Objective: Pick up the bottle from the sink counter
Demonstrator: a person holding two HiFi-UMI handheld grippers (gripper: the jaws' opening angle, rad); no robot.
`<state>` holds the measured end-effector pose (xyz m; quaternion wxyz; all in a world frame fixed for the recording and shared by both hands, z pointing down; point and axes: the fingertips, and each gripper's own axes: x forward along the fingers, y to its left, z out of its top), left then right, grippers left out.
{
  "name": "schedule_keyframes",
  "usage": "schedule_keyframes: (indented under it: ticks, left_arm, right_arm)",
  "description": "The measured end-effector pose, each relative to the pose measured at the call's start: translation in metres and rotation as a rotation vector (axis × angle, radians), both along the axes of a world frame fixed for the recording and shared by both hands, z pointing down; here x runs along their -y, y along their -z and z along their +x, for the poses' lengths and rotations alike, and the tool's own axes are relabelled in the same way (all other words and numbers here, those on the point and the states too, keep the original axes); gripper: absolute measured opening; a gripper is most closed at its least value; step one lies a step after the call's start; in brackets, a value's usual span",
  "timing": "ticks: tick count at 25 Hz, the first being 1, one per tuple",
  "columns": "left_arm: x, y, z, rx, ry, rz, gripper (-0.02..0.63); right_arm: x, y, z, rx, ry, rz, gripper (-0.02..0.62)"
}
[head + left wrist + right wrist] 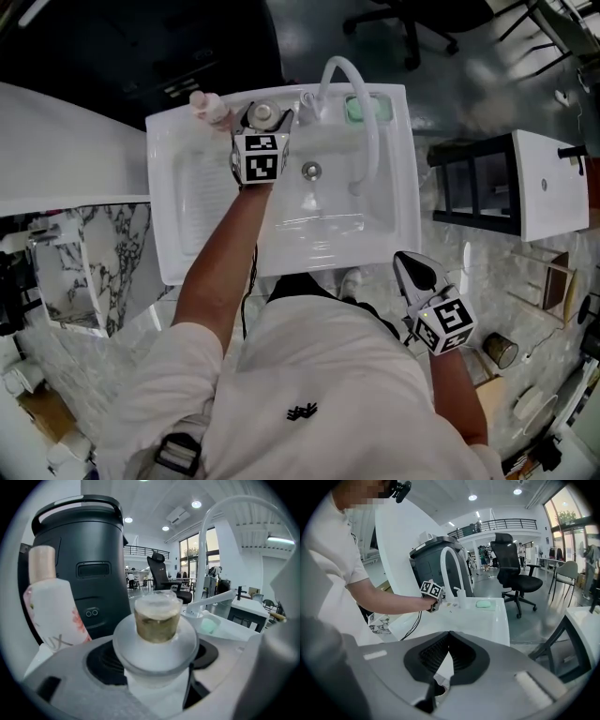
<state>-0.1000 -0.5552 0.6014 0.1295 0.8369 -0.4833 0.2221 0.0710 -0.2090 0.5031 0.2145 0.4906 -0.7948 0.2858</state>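
Bottle, white plastic with a clear brownish cap (156,620), stands at the back edge of the white sink counter (398,169), pinched between the left gripper's (157,667) jaws. Just left of that gripper stands a pink-capped flowered white bottle (51,611). Beyond it is a dark grey bin (89,550), and to its right a curved white faucet (202,559). The right gripper (447,644) is pressed together, empty, well apart.

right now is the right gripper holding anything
No, the right gripper has its jaws pressed together with nothing between them, and it is held clear of the sink.

Upright amber-capped white bottle (157,639)
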Motion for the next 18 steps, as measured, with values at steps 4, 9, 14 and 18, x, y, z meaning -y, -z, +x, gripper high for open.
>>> schedule_keyframes:
  ticks: [4, 9, 14, 18]
  left_arm:
    - [-0.017, 0.018, -0.001, 0.014, 0.003, 0.000, 0.342]
    - [-0.039, 0.037, -0.002, 0.010, 0.005, 0.002, 0.342]
    - [-0.064, 0.059, -0.001, 0.006, 0.009, 0.003, 0.342]
    - [-0.089, 0.074, 0.003, 0.003, -0.006, -0.002, 0.342]
  right_arm:
    - [-0.006, 0.004, 0.004, 0.019, 0.028, 0.026, 0.014]
    - [-0.017, 0.005, 0.008, 0.039, 0.070, 0.047, 0.014]
    - [-0.030, 0.008, 0.013, 0.067, 0.106, 0.073, 0.014]
    - [-0.041, 0.008, 0.015, 0.079, 0.135, 0.092, 0.014]
